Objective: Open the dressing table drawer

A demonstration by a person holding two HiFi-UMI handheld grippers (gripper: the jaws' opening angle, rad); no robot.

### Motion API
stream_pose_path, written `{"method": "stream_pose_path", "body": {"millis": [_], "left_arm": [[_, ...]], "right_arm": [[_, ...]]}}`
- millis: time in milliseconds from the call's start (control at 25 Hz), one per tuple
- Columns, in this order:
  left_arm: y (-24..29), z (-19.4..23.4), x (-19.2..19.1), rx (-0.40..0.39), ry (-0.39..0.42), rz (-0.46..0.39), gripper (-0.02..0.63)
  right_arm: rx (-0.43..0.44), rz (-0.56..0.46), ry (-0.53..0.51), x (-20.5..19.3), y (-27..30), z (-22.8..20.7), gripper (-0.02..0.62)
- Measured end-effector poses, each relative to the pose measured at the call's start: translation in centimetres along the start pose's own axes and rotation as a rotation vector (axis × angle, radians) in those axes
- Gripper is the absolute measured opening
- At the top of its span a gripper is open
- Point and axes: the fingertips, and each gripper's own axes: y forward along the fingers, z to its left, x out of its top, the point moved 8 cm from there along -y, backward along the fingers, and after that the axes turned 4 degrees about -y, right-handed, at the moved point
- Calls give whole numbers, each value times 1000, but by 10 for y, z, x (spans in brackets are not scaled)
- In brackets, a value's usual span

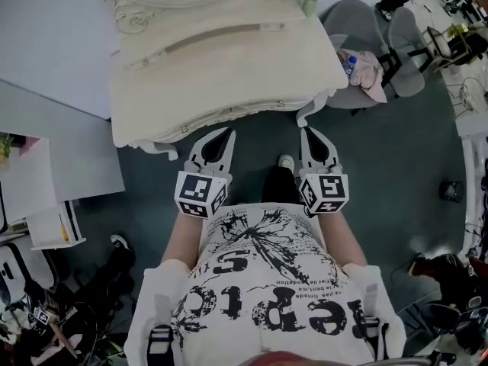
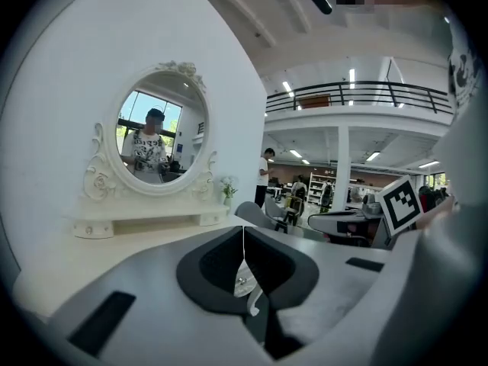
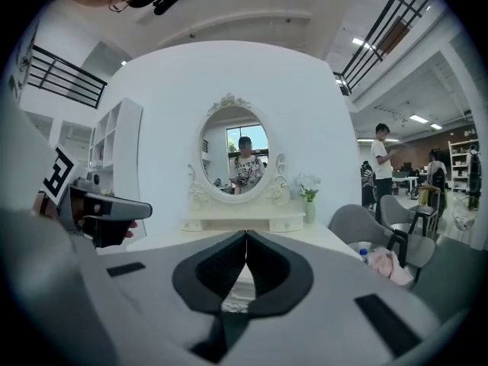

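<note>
The white dressing table (image 1: 221, 59) with its oval mirror (image 3: 238, 151) stands straight ahead of me. Its carved front apron (image 1: 229, 115) carries two small drawer knobs (image 1: 280, 104), and the drawer front sits flush. My left gripper (image 1: 230, 133) is shut and empty, its tips just short of the table's front edge, between the knobs. My right gripper (image 1: 305, 130) is also shut and empty, off the table's front right corner by the curved leg. In the left gripper view the left gripper (image 2: 243, 231) points over the tabletop (image 2: 114, 242). In the right gripper view the right gripper (image 3: 245, 235) faces the mirror.
A grey chair (image 1: 358, 21) with a pink cloth (image 1: 370, 71) and a bottle (image 1: 348, 63) stands right of the table. A small plant vase (image 1: 309, 2) sits on the table's back right corner. White shelving (image 1: 53, 181) is at the left. My shoe (image 1: 286, 161) shows between the grippers.
</note>
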Motion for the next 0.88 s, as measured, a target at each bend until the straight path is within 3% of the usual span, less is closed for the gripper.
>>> {"method": "stream_pose_path", "body": {"millis": [480,880], "left_arm": [[167,-19,55,188,-42,-56,20],[245,-15,63,262,-95,-19,20]], "right_arm": [[159,30,-65,44,133,-171,18],[238,97,-64,47,205,-231,18]]}}
